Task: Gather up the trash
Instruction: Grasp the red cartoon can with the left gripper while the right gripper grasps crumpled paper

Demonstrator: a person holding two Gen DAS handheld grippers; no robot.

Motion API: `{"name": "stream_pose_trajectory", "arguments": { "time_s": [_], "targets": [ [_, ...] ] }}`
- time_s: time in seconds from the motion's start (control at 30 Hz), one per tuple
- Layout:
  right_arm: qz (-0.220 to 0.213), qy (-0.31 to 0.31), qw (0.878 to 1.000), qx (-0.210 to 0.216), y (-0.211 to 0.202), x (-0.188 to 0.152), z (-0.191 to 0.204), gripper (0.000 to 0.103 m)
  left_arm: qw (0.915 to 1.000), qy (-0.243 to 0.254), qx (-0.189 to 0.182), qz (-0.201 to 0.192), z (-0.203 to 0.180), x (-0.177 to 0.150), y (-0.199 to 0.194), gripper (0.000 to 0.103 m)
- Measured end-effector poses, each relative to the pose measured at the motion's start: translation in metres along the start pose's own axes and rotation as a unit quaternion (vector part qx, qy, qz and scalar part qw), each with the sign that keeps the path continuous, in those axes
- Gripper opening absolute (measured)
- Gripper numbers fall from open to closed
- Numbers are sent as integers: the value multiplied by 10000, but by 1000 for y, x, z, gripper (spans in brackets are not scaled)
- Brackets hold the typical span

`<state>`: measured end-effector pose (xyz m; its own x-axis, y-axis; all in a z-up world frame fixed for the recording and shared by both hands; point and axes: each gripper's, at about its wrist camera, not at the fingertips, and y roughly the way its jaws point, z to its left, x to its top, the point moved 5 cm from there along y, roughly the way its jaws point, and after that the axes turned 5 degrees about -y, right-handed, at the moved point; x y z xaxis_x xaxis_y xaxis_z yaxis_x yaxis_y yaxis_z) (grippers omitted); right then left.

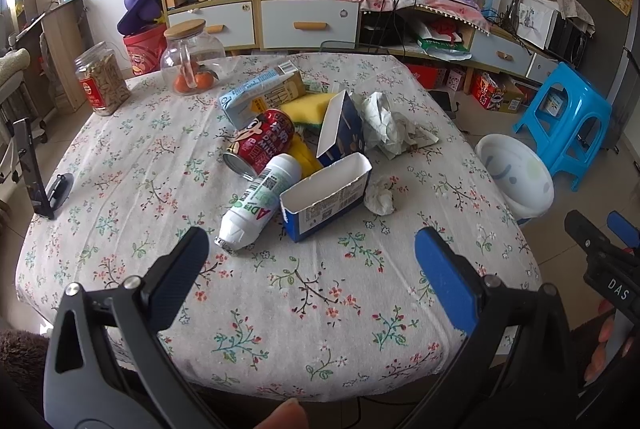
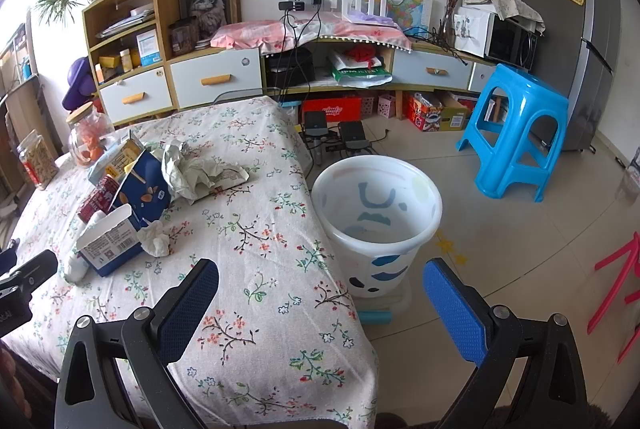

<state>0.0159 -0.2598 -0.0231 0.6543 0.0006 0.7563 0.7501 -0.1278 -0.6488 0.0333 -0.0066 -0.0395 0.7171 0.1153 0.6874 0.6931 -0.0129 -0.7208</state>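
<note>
A heap of trash lies mid-table on the floral cloth (image 1: pixel 280 293): a white bottle (image 1: pixel 260 201), a red can (image 1: pixel 260 143), an open blue carton (image 1: pixel 326 201), an upright blue box (image 1: pixel 340 129), a light-blue carton (image 1: pixel 260 93), a yellow sponge (image 1: pixel 306 111), crumpled paper (image 1: pixel 384 125) and a small tissue wad (image 1: pixel 380 197). My left gripper (image 1: pixel 312 261) hangs open above the near cloth, short of the bottle. A white bin (image 2: pixel 376 213) stands on the floor off the table's right edge. My right gripper (image 2: pixel 320 285) is open over the table's corner beside the bin.
At the table's far left stand a glass jar of oranges (image 1: pixel 192 61) and a snack jar (image 1: pixel 102 79); a phone on a stand (image 1: pixel 34 165) sits at the left edge. A blue stool (image 2: pixel 516 133) is right of the bin. Cabinets line the back wall.
</note>
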Motion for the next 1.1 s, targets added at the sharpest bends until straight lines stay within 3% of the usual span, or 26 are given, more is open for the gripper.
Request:
{"name": "stream_pose_trajectory", "arguments": {
  "time_s": [0.3,0.53,0.73,0.97,1.1],
  "targets": [
    [37,1,9999,103,1,0,1,103,9999,-84,-68,68,8,4,3,102],
    [536,-36,9959,732,14,18,7,103,9988,-13,-228,422,28,24,22,102],
    [945,-242,9917,843,40,43,14,103,9971,261,-191,689,43,52,44,102],
    [1293,-440,9875,782,80,75,31,103,9885,74,-745,1314,49,85,88,102],
    [1494,-497,9848,735,104,84,42,103,9867,-100,-862,1375,52,91,105,96]
  ]
}}
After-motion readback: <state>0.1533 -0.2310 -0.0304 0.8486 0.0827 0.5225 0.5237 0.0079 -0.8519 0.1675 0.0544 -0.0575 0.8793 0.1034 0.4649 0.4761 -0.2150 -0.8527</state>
